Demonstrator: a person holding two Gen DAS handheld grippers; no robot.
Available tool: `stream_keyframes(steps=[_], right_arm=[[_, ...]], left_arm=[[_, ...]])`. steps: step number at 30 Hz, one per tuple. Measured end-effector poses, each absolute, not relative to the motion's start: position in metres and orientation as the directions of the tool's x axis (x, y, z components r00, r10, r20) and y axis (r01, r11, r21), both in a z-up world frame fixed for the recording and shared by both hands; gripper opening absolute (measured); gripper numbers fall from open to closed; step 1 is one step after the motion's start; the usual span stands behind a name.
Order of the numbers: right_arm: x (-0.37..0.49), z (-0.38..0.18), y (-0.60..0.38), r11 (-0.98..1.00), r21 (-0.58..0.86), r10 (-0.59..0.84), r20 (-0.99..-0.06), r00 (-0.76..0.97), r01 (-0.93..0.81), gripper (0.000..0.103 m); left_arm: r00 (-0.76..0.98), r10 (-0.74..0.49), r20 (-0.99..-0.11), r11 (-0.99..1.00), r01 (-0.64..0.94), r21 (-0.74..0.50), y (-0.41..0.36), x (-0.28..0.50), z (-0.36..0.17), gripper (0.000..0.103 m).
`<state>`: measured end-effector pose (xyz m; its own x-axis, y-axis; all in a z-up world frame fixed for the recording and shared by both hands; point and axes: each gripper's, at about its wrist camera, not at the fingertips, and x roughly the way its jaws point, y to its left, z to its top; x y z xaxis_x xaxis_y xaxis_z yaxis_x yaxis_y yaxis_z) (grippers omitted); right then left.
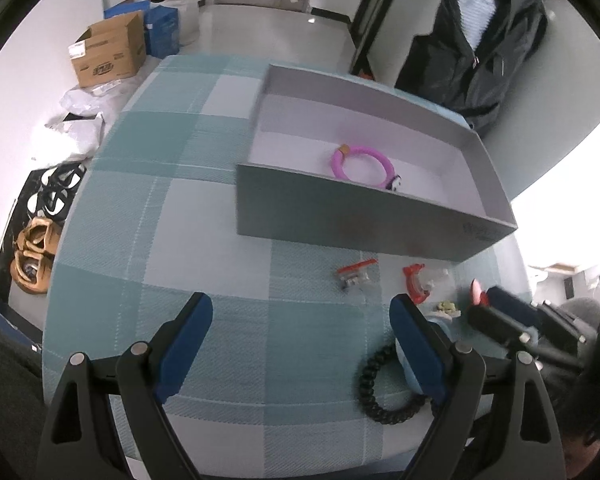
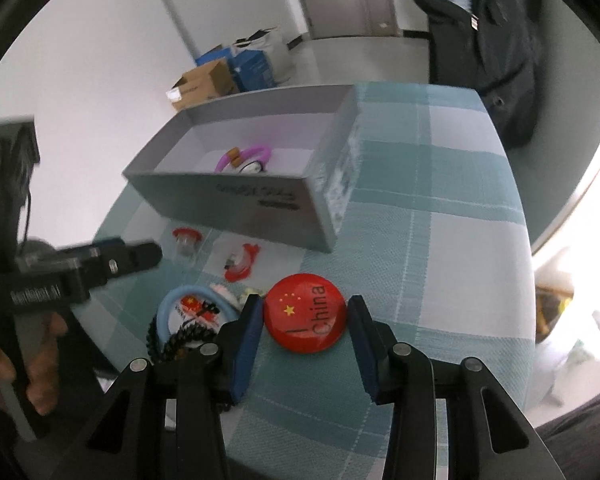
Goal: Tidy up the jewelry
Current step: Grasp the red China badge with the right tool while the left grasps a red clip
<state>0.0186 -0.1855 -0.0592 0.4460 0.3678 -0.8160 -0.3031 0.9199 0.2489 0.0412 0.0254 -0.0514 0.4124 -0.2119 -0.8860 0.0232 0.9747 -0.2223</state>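
Red round badge (image 2: pixel 305 312) lying flat on checked cloth (image 2: pixel 440 248), right between the fingertips of right gripper (image 2: pixel 305 320), jaws spread w/ left pad touching or nearly touching badge edge, right pad just clear of it; can't tell exact contact. Reads "China" in dark letters, w/ yellow stars. Left of that gripper: light-blue ring (image 2: pixel 172 300) around a white badge w/ red print, black beaded bracelet (image 2: pixel 180 340) overlapping it, unreadable at this blur. Ahead-left: two small clear bags w/ red pieces (image 2: pixel 242 264) and (image 2: pixel 186 238). Further ahead: grey open box (image 2: pixel 236 196) w/ dark print on near wall, too smeared to read; inside, pink ring bracelet (image 2: pixel 256 152) plus a small black-white charm. Left gripper's body seen from right wrist cam at far left, white lettering on it, approx "...Robot AI", partly blurred. Left wrist cam: left gripper (image 1: pixel 300 344) wide open, nothing between pads, over cloth; black bracelet and blue ring beside its right finger (image 1: pixel 416 344); same box ahead-right, pink ring inside. Only left cam shows floor stuff beyond table: cardboard box (image 1: pixel 108 50) w/ label, shoes (image 1: pixel 34 256). Dark backpack (image 1: pixel 488 40) behind box.
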Motion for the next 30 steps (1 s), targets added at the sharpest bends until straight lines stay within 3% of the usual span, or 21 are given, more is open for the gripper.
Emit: stream_keyframes(steps=[10,13,17,22,30], right_arm=[[0.024,-0.051,-0.207,0.897,0.367,0.442,-0.773,0.455,-0.247,0.042],[0.023,-0.048,-0.209,0.892,0.376,0.452,-0.765,0.458,-0.251,0.042],[0.02,-0.044,-0.213,0.886,0.392,0.463,-0.754,0.466,-0.247,0.042],[0.02,-0.041,-0.217,0.883,0.407,0.469,-0.746,0.472,-0.233,0.042],[0.018,-0.036,-0.211,0.882,0.403,0.471,-0.74,0.48,-0.245,0.042]], left_arm=[[0.403,-0.151,-0.903,0.987,0.115,-0.114,-0.001,0.053,-0.057,0.086],[0.393,-0.156,-0.906,0.985,0.131,-0.113,-0.003,0.056,-0.058,0.064],[0.394,-0.146,-0.907,0.985,0.143,-0.097,-0.004,0.057,-0.056,0.055],[0.4,-0.131,-0.907,0.986,0.145,-0.079,-0.003,0.057,-0.055,0.015],[0.405,-0.193,-0.894,0.977,0.162,-0.138,-0.002,0.054,-0.048,0.013]])
